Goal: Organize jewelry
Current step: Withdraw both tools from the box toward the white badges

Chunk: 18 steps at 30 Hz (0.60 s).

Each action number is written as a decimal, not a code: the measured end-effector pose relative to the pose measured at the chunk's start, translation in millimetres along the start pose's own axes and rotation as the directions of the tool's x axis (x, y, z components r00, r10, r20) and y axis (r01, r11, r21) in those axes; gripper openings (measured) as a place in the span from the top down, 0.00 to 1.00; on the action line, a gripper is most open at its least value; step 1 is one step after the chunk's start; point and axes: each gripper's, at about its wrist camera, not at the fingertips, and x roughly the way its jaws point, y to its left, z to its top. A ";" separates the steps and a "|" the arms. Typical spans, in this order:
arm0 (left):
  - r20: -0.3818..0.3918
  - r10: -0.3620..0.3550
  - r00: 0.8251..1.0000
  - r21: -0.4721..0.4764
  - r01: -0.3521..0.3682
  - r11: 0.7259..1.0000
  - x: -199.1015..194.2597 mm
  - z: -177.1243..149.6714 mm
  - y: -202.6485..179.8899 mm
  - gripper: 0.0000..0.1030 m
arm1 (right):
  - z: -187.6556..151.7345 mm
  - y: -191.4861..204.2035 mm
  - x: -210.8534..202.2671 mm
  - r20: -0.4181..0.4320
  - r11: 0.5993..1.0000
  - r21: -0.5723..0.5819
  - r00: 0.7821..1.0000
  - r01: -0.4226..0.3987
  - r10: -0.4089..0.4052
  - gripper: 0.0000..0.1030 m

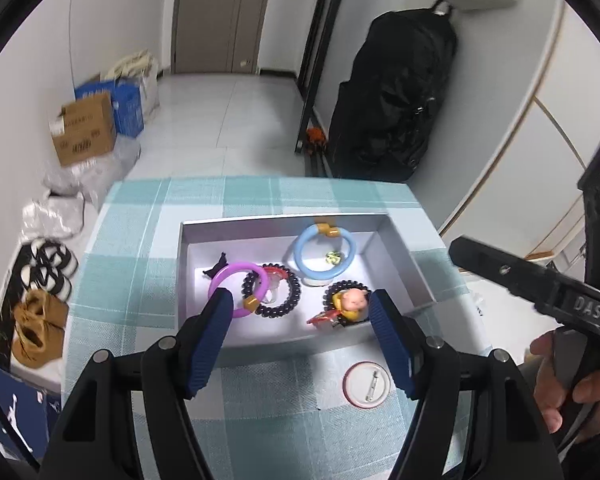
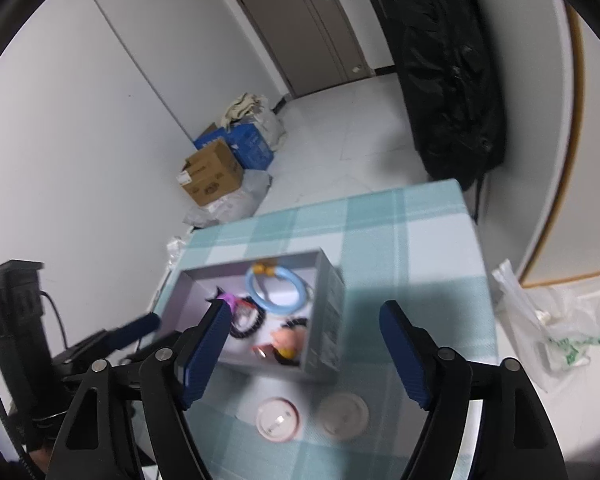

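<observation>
A white open box stands on the teal checked tablecloth. In it lie a purple bangle, a blue bangle, a black coil hair tie, a black bead ring around a small doll. A white round pin badge lies on the cloth in front of the box; the right wrist view shows a second round badge beside it. My left gripper is open and empty over the box's near edge. My right gripper is open and empty, raised above the box and badges.
Table edges drop off at the left and far sides. On the floor stand a cardboard box, a blue box and shoes. A black bag leans on the wall. Plastic bags lie at the right.
</observation>
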 end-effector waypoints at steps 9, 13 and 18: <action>-0.038 -0.027 0.999 0.051 0.029 0.998 2.8 -21.4 -23.4 0.36 | -21.8 -14.4 -13.4 -0.043 0.997 -0.018 0.996 0.075 -0.076 0.18; -0.086 -0.033 0.996 0.084 0.040 0.996 10.9 -32.3 -35.5 0.36 | -26.1 -23.5 -14.4 -0.063 0.995 0.000 0.993 0.104 -0.103 0.17; -0.121 -0.034 0.992 0.106 0.047 0.993 16.8 -43.5 -43.3 0.35 | -29.4 -29.6 -18.7 -0.067 0.989 -0.001 0.987 0.145 -0.145 0.14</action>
